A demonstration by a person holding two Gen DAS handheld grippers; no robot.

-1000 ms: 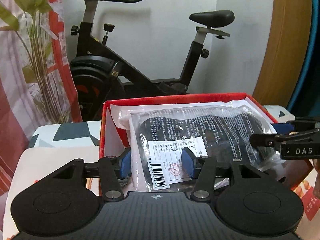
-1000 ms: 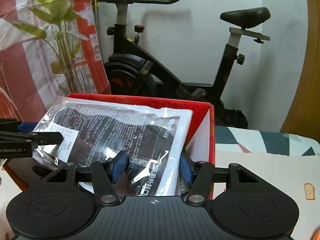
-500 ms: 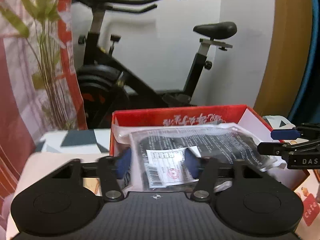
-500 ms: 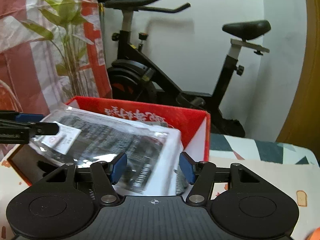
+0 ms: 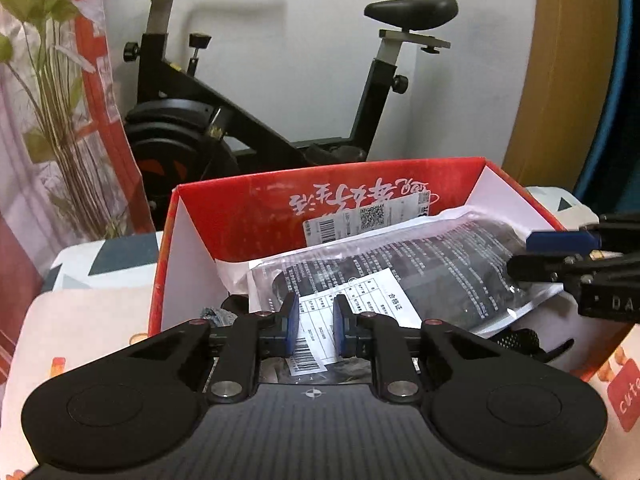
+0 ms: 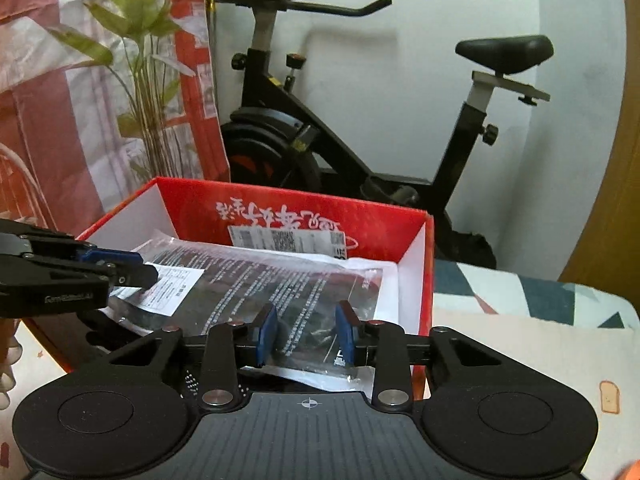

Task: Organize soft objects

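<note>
A clear plastic bag with a black soft item (image 5: 420,272) and a white label lies inside the open red box (image 5: 248,208). My left gripper (image 5: 314,330) is above the bag's near left end, its blue pads apart with the label showing between them. My right gripper (image 6: 306,336) is over the bag's right end (image 6: 280,292), pads apart, with the red box (image 6: 424,240) around it. Each gripper shows in the other's view: the right one (image 5: 560,256) at the bag's edge, the left one (image 6: 116,266) over the label.
A black exercise bike (image 6: 320,128) stands behind the box against the white wall. A plant (image 5: 52,100) and a red-and-white curtain are at the left. The box stands on a patterned cloth surface (image 6: 520,340). Dark items lie under the bag in the box.
The bag has gone down from above the box rim to lie inside the box. Both grippers' pads now stand closer together and the box's far wall with its lettering shows.
</note>
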